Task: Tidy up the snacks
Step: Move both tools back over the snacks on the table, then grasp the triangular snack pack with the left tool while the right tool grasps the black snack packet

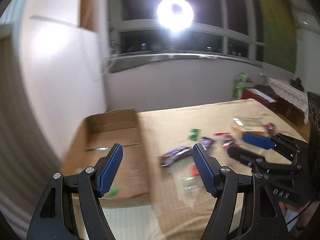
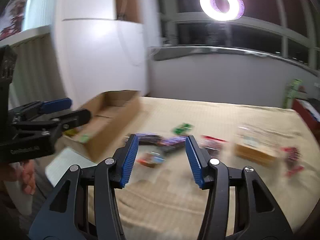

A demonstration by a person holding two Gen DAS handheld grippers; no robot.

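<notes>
We hold both grippers above the bed (image 2: 200, 116), left gripper (image 1: 158, 156) fingers apart, empty, right gripper (image 2: 162, 150) likewise, snacks (image 2: 160, 142) scattered beside box (image 1: 120, 128).

box (image 2: 112, 120): brown | cloth (image 2: 200, 116): beige, faint check | green packet (image 2: 183, 128) | pads (image 2: 130, 156): ribbed blue

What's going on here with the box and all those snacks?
A person holds a two-finger gripper in each hand above a bed with a beige cover. Both the left gripper and the right gripper are open and hold nothing. Snack packets lie scattered on the cover, with a green packet farther back. An open cardboard box sits at the bed's left side; something green lies in it. The pictures are blurred, so labels cannot be read.
</notes>
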